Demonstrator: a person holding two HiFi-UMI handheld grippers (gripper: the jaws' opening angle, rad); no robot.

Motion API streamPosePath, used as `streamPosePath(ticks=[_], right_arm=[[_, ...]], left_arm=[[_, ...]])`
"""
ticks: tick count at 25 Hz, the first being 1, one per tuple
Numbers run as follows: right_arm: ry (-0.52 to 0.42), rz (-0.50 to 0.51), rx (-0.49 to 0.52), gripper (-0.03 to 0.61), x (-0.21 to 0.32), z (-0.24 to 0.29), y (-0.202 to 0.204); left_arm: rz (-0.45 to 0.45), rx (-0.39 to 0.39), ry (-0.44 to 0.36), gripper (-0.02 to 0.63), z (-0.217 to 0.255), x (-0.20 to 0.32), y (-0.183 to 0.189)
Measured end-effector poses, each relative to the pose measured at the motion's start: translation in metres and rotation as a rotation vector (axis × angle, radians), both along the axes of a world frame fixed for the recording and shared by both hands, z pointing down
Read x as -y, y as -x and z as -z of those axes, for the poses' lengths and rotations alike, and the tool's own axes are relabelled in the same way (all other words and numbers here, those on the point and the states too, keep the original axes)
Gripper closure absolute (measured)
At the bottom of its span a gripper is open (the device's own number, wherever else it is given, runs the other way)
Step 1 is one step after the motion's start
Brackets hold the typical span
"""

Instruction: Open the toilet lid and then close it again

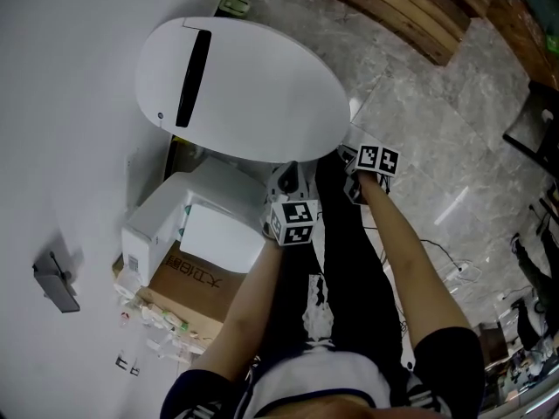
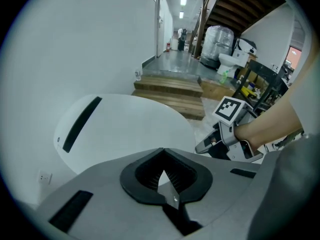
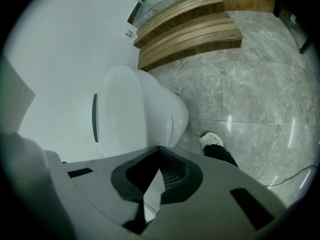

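The white toilet (image 1: 240,85) stands against the wall with its lid (image 1: 262,103) down; a black strip (image 1: 193,77) runs along the lid's back part. My left gripper (image 1: 292,166) hovers at the lid's front rim, jaws shut and empty. My right gripper (image 1: 348,155) hangs just beside the rim's front right, also shut and empty. In the left gripper view the lid (image 2: 125,129) lies beyond the shut left gripper (image 2: 162,176), and the right gripper (image 2: 202,147) shows to the right. In the right gripper view the lid (image 3: 130,114) lies beyond the shut right gripper (image 3: 151,183).
A white box (image 1: 196,221) sits on a cardboard carton (image 1: 188,291) left of the toilet. Wooden steps (image 1: 410,7) lie beyond it on the grey marble floor (image 1: 445,147). The person's shoe (image 3: 212,140) stands near the bowl. Cables (image 1: 441,256) trail at right.
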State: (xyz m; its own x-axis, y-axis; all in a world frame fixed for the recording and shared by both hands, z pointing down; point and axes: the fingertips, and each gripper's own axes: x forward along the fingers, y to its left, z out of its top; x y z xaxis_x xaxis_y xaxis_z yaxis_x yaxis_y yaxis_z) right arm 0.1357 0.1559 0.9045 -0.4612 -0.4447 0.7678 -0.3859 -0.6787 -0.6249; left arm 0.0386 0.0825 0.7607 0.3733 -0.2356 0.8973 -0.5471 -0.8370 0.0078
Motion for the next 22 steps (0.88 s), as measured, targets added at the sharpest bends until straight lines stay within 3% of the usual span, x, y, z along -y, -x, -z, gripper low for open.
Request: streamPosePath(ticks=[9, 15, 22], right_arm=[[0.042, -0.008, 0.033, 0.572, 0.002, -0.016, 0.007], [0.230, 0.008, -0.019, 0.572, 0.004, -0.034, 0.006], [0.217, 0.056, -0.011, 0.572, -0.002, -0.039, 0.002]], left_arm=[[0.004, -0.006, 0.000, 0.606, -0.002, 0.011, -0.008], [-0.005, -0.004, 0.002, 0.606, -0.005, 0.013, -0.012], [0.008, -0.007, -0.003, 0.606, -0.003, 0.019, -0.013]])
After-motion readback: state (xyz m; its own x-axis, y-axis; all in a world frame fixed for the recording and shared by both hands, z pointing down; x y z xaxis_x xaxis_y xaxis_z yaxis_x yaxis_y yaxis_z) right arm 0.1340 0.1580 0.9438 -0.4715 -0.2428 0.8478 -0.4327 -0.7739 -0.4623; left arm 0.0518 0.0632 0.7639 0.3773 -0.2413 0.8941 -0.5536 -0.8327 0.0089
